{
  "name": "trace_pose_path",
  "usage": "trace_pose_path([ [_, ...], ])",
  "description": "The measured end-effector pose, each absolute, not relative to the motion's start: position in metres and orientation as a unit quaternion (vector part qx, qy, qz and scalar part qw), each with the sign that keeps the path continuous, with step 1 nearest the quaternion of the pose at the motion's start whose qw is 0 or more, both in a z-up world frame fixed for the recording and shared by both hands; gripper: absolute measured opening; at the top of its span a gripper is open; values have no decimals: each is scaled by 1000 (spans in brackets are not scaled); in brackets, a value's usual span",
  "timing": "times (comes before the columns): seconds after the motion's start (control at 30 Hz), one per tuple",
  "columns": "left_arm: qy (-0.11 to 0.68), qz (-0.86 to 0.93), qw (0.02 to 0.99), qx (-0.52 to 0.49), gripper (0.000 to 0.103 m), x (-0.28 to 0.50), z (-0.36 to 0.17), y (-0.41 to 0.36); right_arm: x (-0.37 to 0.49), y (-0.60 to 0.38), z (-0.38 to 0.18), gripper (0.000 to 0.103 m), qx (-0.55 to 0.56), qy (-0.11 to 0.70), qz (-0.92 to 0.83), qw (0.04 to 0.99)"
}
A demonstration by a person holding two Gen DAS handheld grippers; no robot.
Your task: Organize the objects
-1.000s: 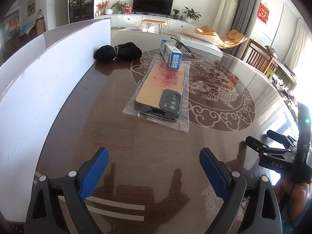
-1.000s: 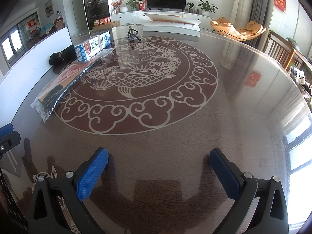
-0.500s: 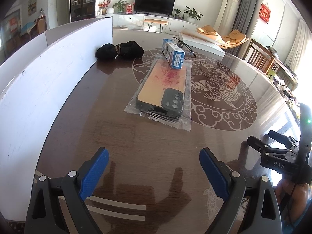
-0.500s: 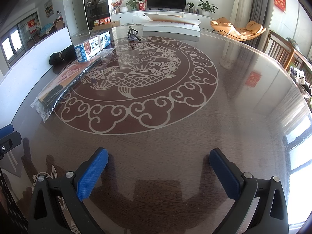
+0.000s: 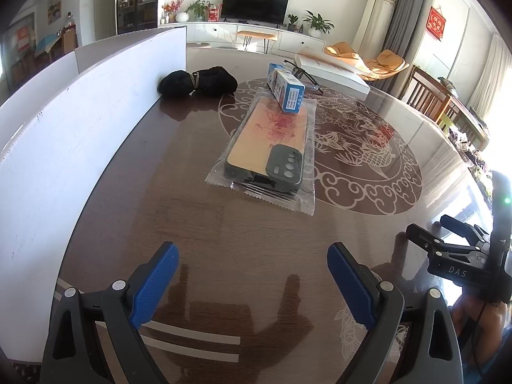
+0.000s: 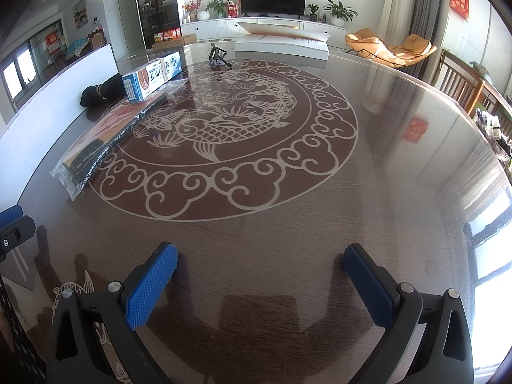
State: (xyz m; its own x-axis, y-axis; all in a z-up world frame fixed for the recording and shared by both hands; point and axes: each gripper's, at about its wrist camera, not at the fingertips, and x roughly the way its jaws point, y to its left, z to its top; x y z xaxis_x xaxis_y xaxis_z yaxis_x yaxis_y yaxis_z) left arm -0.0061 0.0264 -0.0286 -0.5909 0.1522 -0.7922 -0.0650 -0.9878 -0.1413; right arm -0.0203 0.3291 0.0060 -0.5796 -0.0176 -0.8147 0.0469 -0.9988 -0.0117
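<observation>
Left wrist view: left tongs (image 5: 252,275) gape wide, empty, above the glossy brown patterned table (image 5: 198,224). Ahead lies a clear-bagged orange-and-grey phone case (image 5: 268,150), a blue-white carton (image 5: 286,91) touching its far end. Right tongs (image 6: 260,276) likewise wide, empty.

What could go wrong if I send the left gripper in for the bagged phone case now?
The blue and white box rests on the far end of the phone case bag, so lifting or dragging the bag would likely tip it off. The bag lies flat on the glossy table, so the open left gripper may only pinch loose plastic and slip.
</observation>
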Motion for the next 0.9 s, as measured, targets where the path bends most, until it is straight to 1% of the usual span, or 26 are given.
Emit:
trace_pose_path([
  [0.7, -55, 892, 59, -445, 95, -5, -27, 25, -20, 329, 6, 103, 458, 16, -889, 18],
  [0.9, -91, 894, 54, -436, 95, -4, -26, 11, -20, 329, 6, 103, 458, 16, -889, 18],
])
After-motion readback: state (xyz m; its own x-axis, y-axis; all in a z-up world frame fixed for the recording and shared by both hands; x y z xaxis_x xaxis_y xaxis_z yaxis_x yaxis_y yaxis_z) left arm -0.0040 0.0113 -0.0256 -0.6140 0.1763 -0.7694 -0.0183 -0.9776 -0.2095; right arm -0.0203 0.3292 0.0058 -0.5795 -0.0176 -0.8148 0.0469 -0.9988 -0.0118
